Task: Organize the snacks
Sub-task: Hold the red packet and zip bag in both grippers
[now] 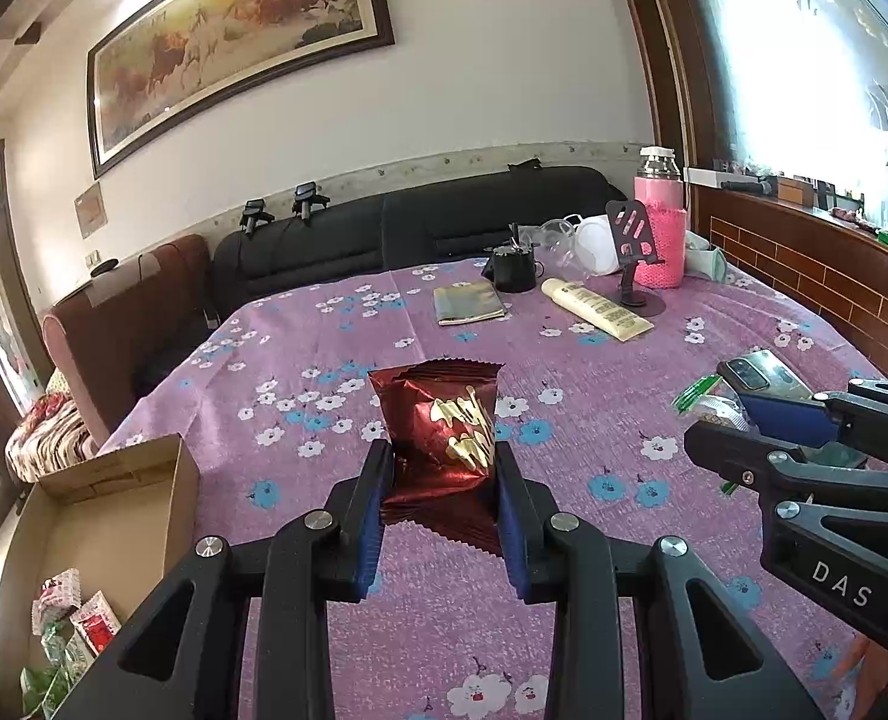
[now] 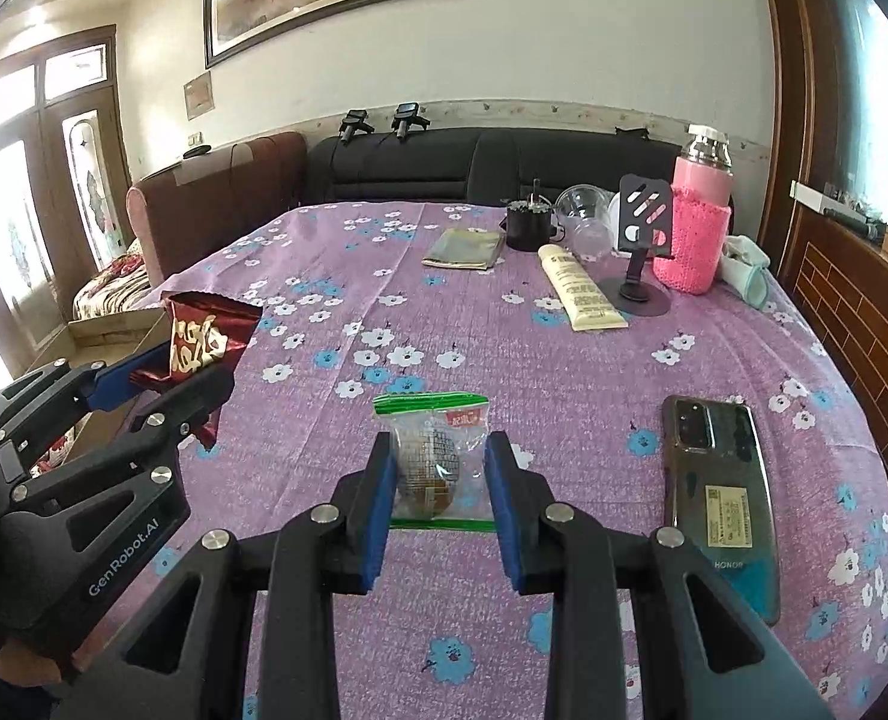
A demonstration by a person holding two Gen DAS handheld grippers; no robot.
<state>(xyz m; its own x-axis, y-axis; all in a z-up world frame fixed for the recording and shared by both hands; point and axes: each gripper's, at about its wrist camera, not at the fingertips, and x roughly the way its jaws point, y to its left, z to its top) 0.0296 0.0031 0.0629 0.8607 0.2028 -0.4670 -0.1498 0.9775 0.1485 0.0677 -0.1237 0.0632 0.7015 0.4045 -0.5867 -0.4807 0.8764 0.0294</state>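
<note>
A dark red snack packet (image 1: 438, 414) with gold lettering stands upright between the blue pads of my left gripper (image 1: 442, 456), which is shut on it. The right wrist view shows that packet (image 2: 204, 330) and the left gripper (image 2: 195, 363) at the left, over the table's edge. My right gripper (image 2: 438, 450) is shut on a clear, green-edged packet (image 2: 432, 462) holding a round brown pastry. In the left wrist view the right gripper (image 1: 720, 420) sits at the right with the green edge (image 1: 699, 393) poking out. An open cardboard box (image 1: 114, 510) beside the table holds several small snack packets (image 1: 78, 618).
A phone (image 2: 720, 492) lies face down on the purple flowered cloth (image 2: 444, 324) at my right. At the far side are a cream tube (image 2: 576, 288), a phone stand (image 2: 642, 228), a pink flask (image 2: 696, 228), a black cup (image 2: 528, 222) and an olive pouch (image 2: 462, 249). Sofas stand behind the table.
</note>
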